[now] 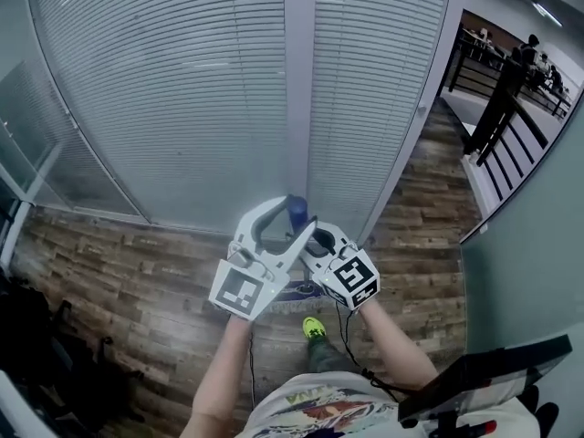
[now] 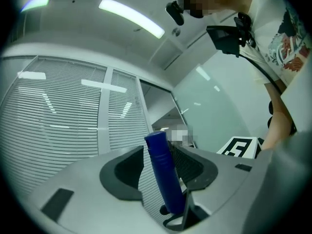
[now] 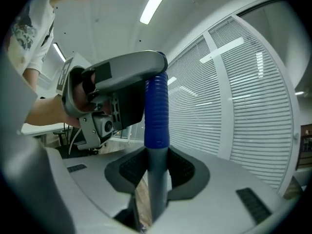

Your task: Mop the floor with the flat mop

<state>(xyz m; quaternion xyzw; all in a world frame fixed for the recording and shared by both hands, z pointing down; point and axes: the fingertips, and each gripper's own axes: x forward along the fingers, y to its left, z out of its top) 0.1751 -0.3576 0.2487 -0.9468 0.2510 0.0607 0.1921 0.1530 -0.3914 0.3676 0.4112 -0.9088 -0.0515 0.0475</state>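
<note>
The flat mop's handle stands upright in front of me, its blue grip (image 1: 297, 210) (image 2: 163, 172) (image 3: 157, 111) on top of a grey shaft (image 3: 157, 184). My left gripper (image 1: 290, 215) (image 2: 158, 155) is open around the blue grip; the left pad stands well clear of it. My right gripper (image 1: 318, 243) (image 3: 157, 167) is just below, shut on the grey shaft right under the blue grip. In the right gripper view the left gripper (image 3: 122, 82) shows above, arched over the top of the grip. A dark mop head (image 1: 299, 292) shows on the floor, mostly hidden by the grippers.
A glass wall with white blinds (image 1: 182, 89) and a grey post (image 1: 298, 80) stands right ahead. Wood-plank floor (image 1: 137, 281) runs left and right. A black railing (image 1: 497, 117) is at the far right, dark bags (image 1: 36, 345) at the left, a black screen on a stand (image 1: 484, 381) at the lower right.
</note>
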